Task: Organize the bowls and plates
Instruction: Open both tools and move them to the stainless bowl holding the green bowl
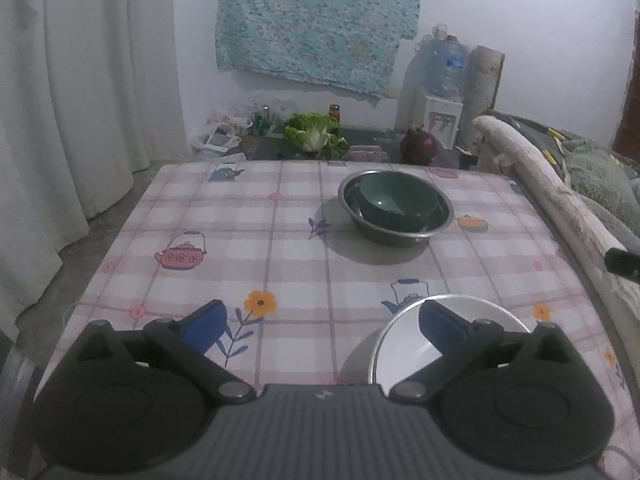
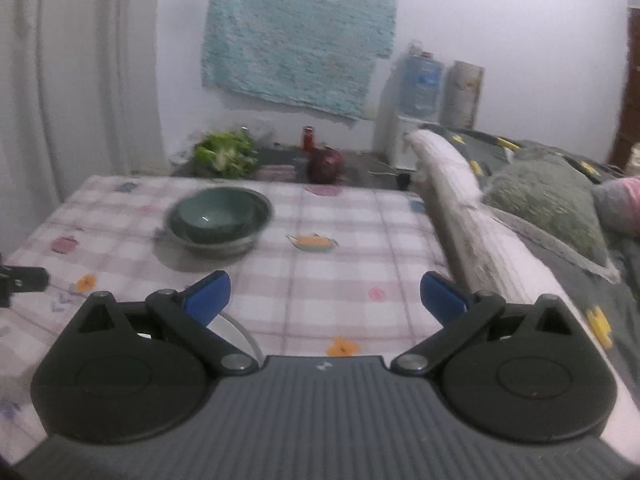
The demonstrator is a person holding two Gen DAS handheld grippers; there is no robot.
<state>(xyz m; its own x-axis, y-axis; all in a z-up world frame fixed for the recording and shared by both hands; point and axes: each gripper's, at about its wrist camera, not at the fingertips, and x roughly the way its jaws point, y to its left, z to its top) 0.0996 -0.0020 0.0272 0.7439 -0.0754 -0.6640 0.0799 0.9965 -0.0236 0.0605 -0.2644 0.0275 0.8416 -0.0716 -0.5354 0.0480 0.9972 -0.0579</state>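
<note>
where the right wrist blurs, white bowl (image 1: 404, 344) shows.

On the checked pink tablecloth (image 1: 280, 216) there are 2 nested bowls: 1 dark green ceramic bowl (image 1: 394, 200) sitting inside 1 wider round steel bowl (image 1: 440, 220). Nearer the camera lies 1 white round plate with a metal rim (image 1: 400, 356). Behind the table are 1 leafy green cabbage (image 1: 314, 134), 1 purple onion (image 1: 418, 146), 1 red-capped jar (image 1: 334, 112) and 1 blue water jug (image 1: 444, 66).

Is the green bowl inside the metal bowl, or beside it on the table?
Inside. The green bowl sits within the rim of the metal bowl, leaning slightly to one side.
</note>
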